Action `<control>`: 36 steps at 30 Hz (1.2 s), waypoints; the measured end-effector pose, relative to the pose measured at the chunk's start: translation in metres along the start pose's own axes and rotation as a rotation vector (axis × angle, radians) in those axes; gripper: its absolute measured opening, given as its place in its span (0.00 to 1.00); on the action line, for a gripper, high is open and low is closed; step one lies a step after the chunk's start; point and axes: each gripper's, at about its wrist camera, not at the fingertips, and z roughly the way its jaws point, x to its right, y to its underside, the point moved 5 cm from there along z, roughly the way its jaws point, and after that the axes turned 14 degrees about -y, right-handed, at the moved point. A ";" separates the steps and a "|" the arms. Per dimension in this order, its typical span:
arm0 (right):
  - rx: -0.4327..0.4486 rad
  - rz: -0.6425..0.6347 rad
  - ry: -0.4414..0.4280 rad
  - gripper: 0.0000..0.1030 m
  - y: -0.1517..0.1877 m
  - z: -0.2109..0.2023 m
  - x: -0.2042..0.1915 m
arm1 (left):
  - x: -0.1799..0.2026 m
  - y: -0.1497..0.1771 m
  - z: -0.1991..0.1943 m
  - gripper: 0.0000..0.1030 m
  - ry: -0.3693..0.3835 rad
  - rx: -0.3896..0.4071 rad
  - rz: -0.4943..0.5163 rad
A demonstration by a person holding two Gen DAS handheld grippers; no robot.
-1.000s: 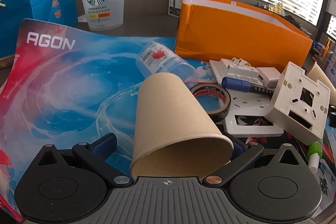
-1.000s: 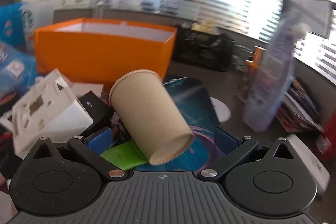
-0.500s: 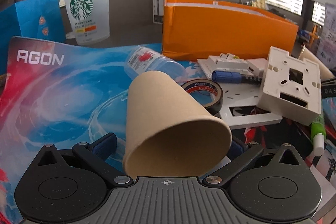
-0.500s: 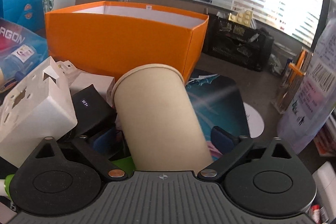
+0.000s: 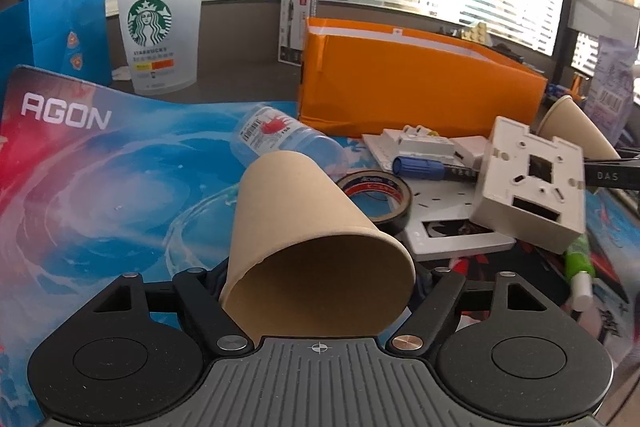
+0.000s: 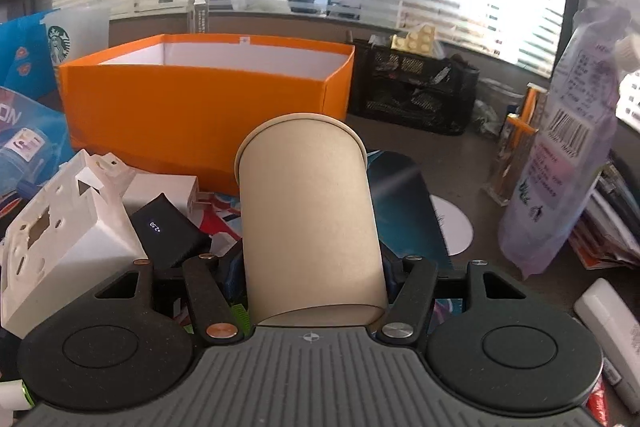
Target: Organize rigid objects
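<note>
The left gripper is closed around a brown paper cup, its fingers pinching the walls close to the open mouth, which faces the camera; the base points away toward 11 o'clock. The right gripper is likewise clamped on a second paper cup, held near its base with the rolled rim pointing away at 12 o'clock.

Both cups look very light, thin-walled and easily crushed. The stiffest places to hold are probably the rolled rim and the bottom ring; mid-wall, a hard squeeze would likely oval or crease the paper. The dry paper should give the pads good friction, so a gentle pinch ought to be enough.

Just past the left cup, at 1 o'clock, a roll of tape lies flat on the mat, with a clear plastic bottle on its side at 12 o'clock. At 2 o'clock sit a blue-capped marker and a white plastic housing.

In the right view, that housing lies at 9 o'clock beside a small black device.

Farther off, at 11 to 12 o'clock in the right view, stands the open orange box, seemingly the likely place for the cups. Its visible interior shows only white walls.
</note>
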 end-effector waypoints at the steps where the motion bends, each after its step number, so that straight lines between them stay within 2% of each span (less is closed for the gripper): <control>1: 0.009 -0.002 0.005 0.56 -0.001 -0.003 -0.001 | 0.000 0.000 -0.002 0.75 0.002 0.001 0.004; 8: 0.036 -0.017 0.013 0.56 -0.010 -0.021 -0.010 | -0.004 -0.010 -0.020 0.75 0.014 0.042 0.015; 19: 0.091 -0.058 -0.020 0.56 -0.030 -0.056 -0.042 | -0.004 -0.037 -0.054 0.76 0.076 0.116 0.023; 27: 0.136 -0.085 -0.052 0.56 -0.054 -0.072 -0.065 | -0.003 -0.066 -0.069 0.77 0.084 0.194 0.025; 36: 0.172 -0.100 -0.051 0.56 -0.074 -0.075 -0.073 | -0.001 -0.098 -0.068 0.76 0.071 0.256 0.023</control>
